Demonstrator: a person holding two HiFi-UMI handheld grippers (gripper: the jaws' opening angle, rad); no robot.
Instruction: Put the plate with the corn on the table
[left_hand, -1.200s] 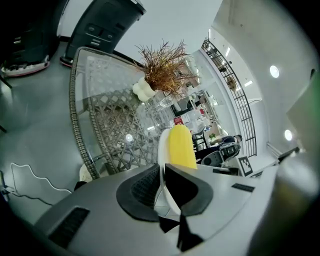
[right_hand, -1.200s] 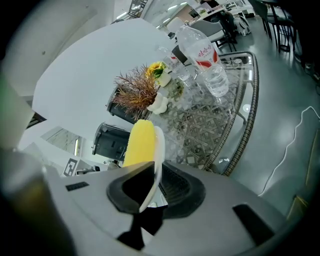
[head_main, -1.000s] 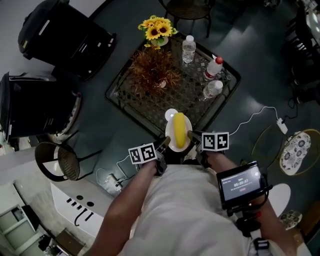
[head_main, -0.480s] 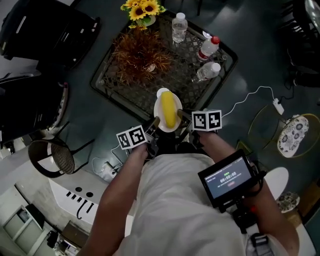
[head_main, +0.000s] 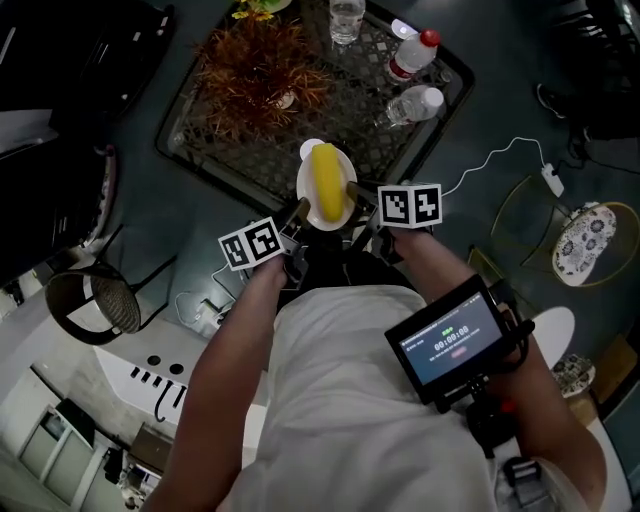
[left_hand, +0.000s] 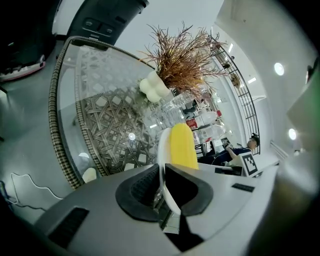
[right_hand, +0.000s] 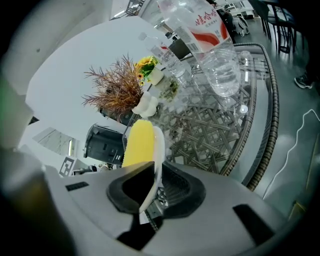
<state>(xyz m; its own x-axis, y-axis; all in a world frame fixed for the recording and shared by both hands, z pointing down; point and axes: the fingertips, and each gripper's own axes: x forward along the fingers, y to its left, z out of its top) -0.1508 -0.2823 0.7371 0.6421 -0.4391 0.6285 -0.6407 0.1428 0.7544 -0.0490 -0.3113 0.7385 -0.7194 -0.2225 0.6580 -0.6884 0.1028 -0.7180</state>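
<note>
Carrying step: the left gripper (head_main: 297, 213) and right gripper (head_main: 356, 191) hold the plate (head_main: 311, 203), jaws clenched on opposite rims, corn (head_main: 327, 180) between them, over the tabletop (head_main: 355, 100) corner. Next, likely: lower it level just ahead of the jaws, then release.

left gripper (head_main: 298, 213) – clamped on plate (head_main: 306, 190) rim | right gripper (head_main: 354, 190) – same
</note>
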